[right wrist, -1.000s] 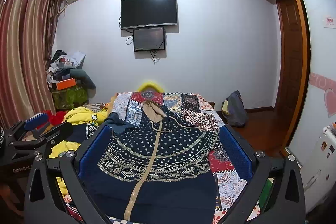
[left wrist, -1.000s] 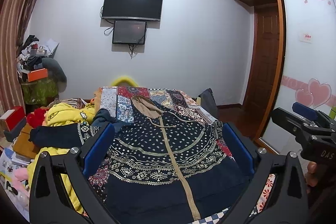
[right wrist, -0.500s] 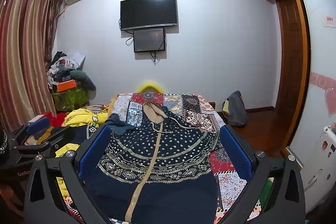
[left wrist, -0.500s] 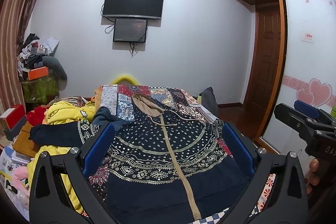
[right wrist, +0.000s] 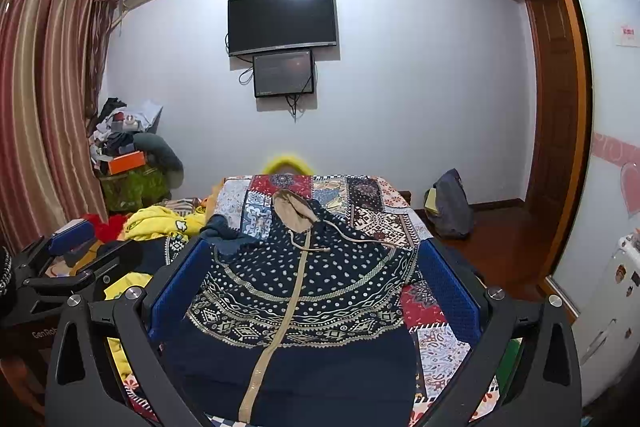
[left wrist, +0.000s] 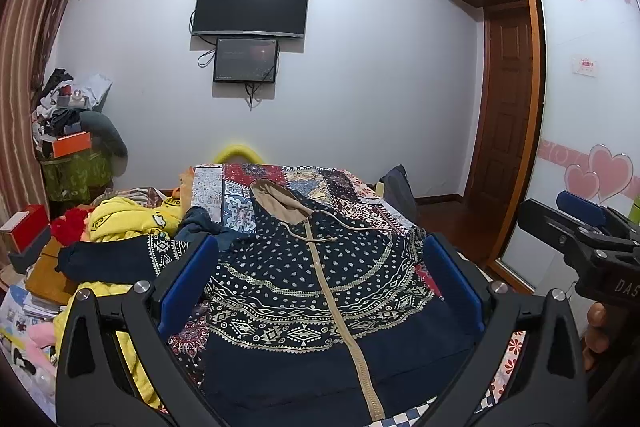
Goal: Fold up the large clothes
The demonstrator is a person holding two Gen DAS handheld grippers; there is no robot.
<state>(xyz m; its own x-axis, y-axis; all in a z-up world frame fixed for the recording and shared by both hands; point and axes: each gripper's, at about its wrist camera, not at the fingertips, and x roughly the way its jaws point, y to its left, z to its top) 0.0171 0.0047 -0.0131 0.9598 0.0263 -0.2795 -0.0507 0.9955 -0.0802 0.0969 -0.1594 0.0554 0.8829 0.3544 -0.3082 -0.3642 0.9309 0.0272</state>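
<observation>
While both claws are hovering wide open, left claw [left wrist: 320, 291] and right claw [right wrist: 312, 291], I'm eyeing the hoodie [left wrist: 316, 291] lying flat, zipped, on the bed [right wrist: 436, 347]; I'm planning to pinch its sleeve [left wrist: 104, 259] sprawling left first.

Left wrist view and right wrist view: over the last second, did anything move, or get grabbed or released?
Hardly anything. The left gripper tipped slightly downward, so the wall TV and hooded jacket sit a little higher in its view. The right gripper barely drifted. Both hang open above the jacket, which lies spread on the patchwork bedspread, zipped and not gripped. Nothing was taken hold of or let go.
</observation>
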